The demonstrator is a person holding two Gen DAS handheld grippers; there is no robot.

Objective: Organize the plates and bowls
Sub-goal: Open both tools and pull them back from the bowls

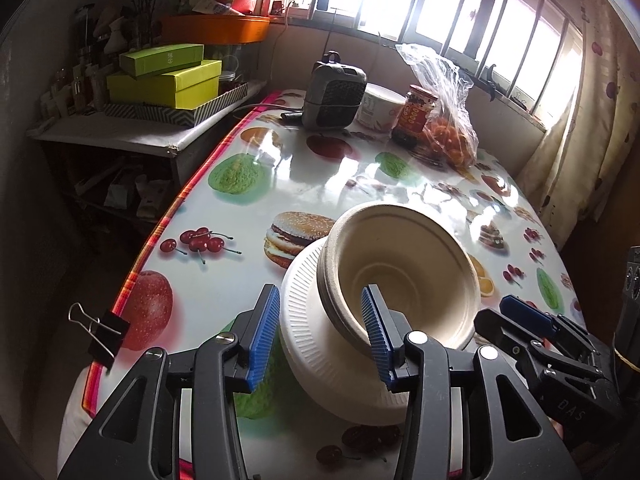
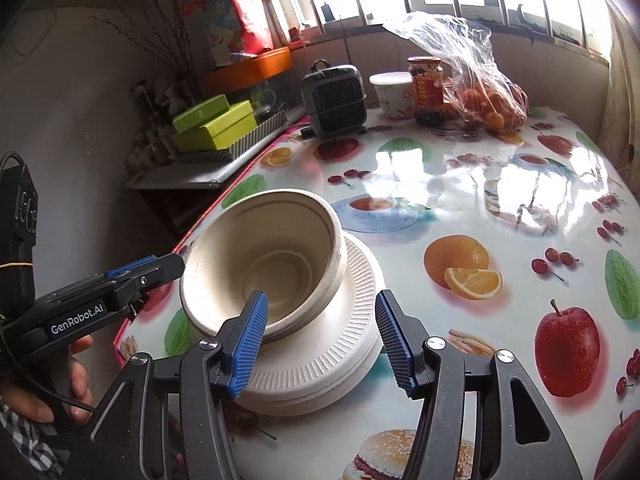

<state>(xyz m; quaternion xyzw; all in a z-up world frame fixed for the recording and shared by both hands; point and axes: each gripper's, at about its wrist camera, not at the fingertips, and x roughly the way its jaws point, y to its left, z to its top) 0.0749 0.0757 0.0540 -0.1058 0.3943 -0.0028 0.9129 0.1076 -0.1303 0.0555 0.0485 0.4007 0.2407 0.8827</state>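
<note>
Here the desk [image 1: 224,280] wears a glossy cloth printed with apples, cherries, oranges and burgers, edged in red plaid and held at one corner by a black binder clip [image 1: 102,330]. Near its front edge sits a stack of ribbed white paper plates [image 2: 344,344], and on it a nested stack of beige paper bowls [image 2: 264,264], tilted rather than flat. The left gripper [image 1: 324,336] has its blue-padded fingers [image 1: 264,332] spread, one outside the plates and one inside the bowl rim, pinching nothing. The right gripper [image 2: 320,344] also holds its fingers spread, straddling the near side of the bowls and plates.

At the far end stand a small grey heater [image 1: 334,94], a white tub [image 1: 380,108], a red-labelled jar [image 1: 414,114] and a clear bag of oranges [image 1: 448,128]. Beside the desk, a lower side shelf [image 1: 120,132] carries lime-green boxes [image 1: 164,80]. Bright barred windows [image 1: 440,12] run behind, with a patterned curtain [image 1: 580,128] at the right.
</note>
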